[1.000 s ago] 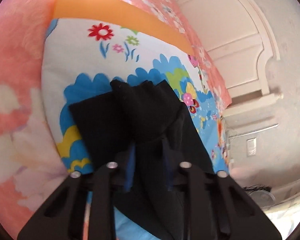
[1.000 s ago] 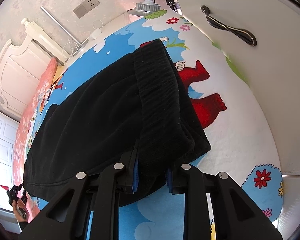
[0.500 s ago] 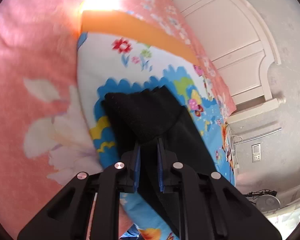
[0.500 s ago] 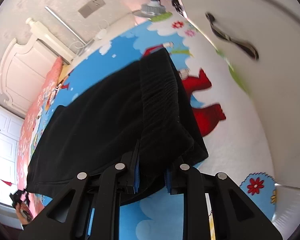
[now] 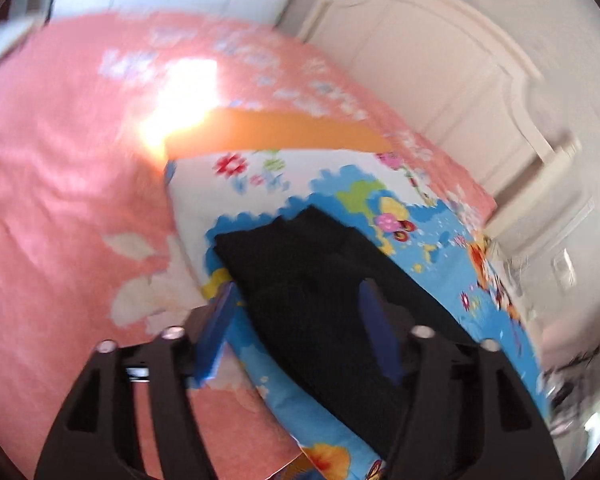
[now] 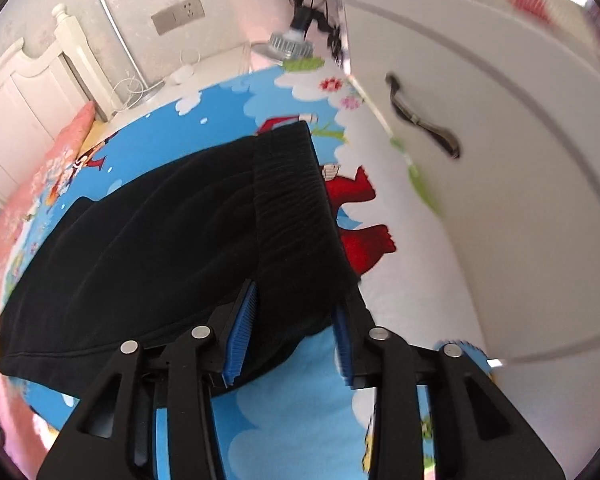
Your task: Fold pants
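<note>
Black pants point(image 6: 172, 232) lie folded lengthwise on a bright cartoon-print blanket point(image 6: 284, 412). In the right wrist view the ribbed waistband point(image 6: 292, 208) points away from me. My right gripper point(image 6: 292, 312) is open, its blue pads point(image 6: 242, 328) on either side of the waistband's near corner. In the left wrist view the leg-cuff end of the pants point(image 5: 300, 264) lies flat on the blanket point(image 5: 260, 176). My left gripper point(image 5: 296, 300) is open wide above the cuffs, holding nothing.
A pink floral bedspread point(image 5: 68, 184) lies under the blanket. A white headboard point(image 5: 440, 72) stands behind. A white wardrobe door point(image 6: 500, 160) with a dark handle point(image 6: 420, 116) is close on the right. A wall socket point(image 6: 178, 14) and a lamp point(image 6: 292, 42) are at the far end.
Both grippers have opened and let go of the pants, which now rest on the blanket. The left gripper has pulled back and tilted; the view is blurred by motion.
</note>
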A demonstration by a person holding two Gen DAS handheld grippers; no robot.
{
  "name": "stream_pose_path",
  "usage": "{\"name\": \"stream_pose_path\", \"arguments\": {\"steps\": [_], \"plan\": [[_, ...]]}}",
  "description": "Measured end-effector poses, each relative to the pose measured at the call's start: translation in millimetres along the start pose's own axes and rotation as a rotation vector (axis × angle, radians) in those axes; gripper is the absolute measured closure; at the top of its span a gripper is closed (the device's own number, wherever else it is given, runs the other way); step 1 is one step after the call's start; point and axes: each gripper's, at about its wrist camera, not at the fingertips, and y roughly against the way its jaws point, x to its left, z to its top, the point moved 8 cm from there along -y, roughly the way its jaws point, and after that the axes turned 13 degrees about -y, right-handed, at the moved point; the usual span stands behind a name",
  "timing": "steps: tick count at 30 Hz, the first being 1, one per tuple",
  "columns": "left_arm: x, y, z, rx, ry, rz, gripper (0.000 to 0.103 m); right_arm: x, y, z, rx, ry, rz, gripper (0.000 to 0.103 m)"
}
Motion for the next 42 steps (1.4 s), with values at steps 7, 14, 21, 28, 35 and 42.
{"name": "stream_pose_path", "arguments": {"steps": [7,14,21,28,35,42], "plan": [[-137,19,-24,-0.034,-0.402,-0.062,0.016,4,46,2,-0.261,0.115,-0.230,0.007],[-213,36,-109,0.157,-0.543,-0.159,0.017,120,52,-71,-0.080,0.272,0.145,0.007],[-241,35,-148,0.205,-0.566,-0.247,0.027,163,22,-105,-0.067,0.407,0.196,0.007],[-256,14,-162,0.191,-0.709,-0.247,0.051,121,-34,-104,0.039,0.359,0.019,0.007],[-271,22,-176,0.183,-0.755,-0.308,0.056,109,-32,-120,0.067,0.379,0.025,0.006],[-317,43,-199,0.177,-0.817,-0.461,0.059,102,14,-79,-0.088,0.339,0.144,0.010]]}}
